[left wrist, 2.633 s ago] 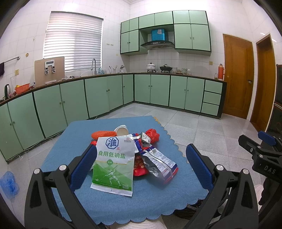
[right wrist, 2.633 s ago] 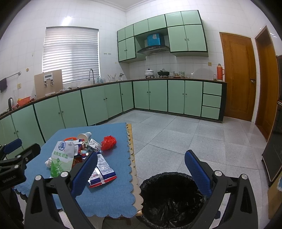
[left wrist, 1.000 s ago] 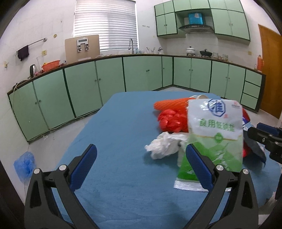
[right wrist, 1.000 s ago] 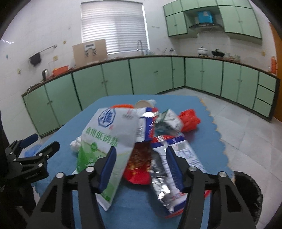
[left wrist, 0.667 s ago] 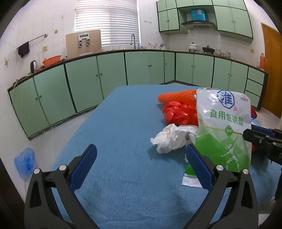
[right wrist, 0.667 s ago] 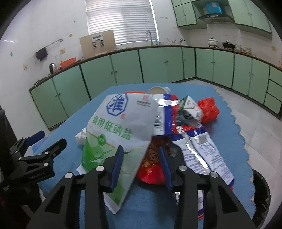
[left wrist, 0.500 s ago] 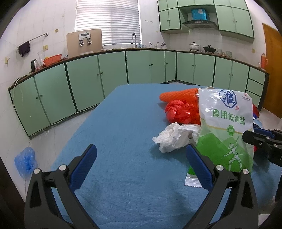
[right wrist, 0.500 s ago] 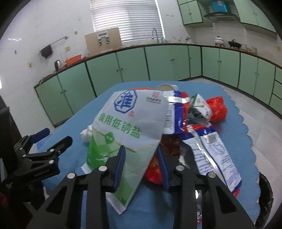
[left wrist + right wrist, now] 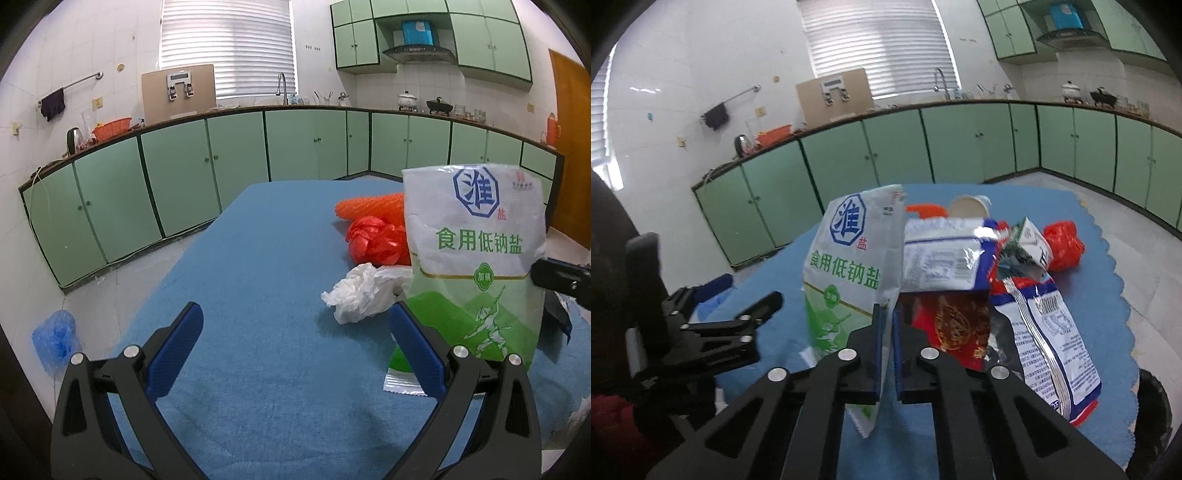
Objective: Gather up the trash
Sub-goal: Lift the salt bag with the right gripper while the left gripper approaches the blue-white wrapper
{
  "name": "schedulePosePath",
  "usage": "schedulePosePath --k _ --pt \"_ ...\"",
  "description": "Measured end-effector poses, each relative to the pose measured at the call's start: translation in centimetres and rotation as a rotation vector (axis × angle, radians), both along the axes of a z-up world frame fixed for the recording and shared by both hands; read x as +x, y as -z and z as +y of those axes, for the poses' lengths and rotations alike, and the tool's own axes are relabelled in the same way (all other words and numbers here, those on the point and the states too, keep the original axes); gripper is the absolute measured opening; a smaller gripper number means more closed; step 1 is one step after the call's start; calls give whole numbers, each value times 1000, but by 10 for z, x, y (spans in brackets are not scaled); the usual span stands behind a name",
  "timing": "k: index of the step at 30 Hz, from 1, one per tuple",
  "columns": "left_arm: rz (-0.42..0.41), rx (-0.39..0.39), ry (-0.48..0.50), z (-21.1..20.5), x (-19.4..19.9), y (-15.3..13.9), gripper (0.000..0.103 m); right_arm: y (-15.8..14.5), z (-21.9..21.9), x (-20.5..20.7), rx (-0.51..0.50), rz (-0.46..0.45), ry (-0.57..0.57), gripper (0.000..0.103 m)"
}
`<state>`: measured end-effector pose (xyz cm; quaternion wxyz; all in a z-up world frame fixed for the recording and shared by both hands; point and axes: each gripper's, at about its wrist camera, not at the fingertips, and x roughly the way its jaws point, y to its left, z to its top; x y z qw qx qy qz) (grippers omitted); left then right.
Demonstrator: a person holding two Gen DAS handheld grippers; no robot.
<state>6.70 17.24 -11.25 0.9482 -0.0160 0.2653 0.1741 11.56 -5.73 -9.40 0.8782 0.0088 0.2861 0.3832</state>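
Left gripper point(image 9: 293, 345): jaws spread wide over bare blue tablecloth point(image 9: 258, 266), nothing between them. Crumpled white tissue point(image 9: 356, 291) lies just beyond its right finger, partly hidden behind the salt bag point(image 9: 476, 258). Red plastic wad point(image 9: 376, 240) and orange mesh point(image 9: 369, 206) are cut off by the bag too. Right gripper point(image 9: 885, 317): jaws have just closed and clamp the salt bag's lower edge; the bag stands lifted above the table. Further right, overlapping wrappers point(image 9: 1045, 325); printing illegible. Black bin point(image 9: 1152, 410) barely visible at the edge.
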Motion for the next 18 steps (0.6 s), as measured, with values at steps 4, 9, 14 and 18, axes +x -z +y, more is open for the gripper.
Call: schedulePosePath --k 4,9,14,18 --pt "-15 3 12 -7 -1 -6 98 -16 -13 -8 31 -26 7 4" --pt "-33 4 34 -18 -2 -13 98 -32 -34 -13 75 -33 37 3" --pt "-57 0 63 -30 -1 -22 98 -53 -54 -25 113 -76 45 3" --pt "-78 -1 91 -41 5 -31 98 -69 -68 -35 129 -127 74 3"
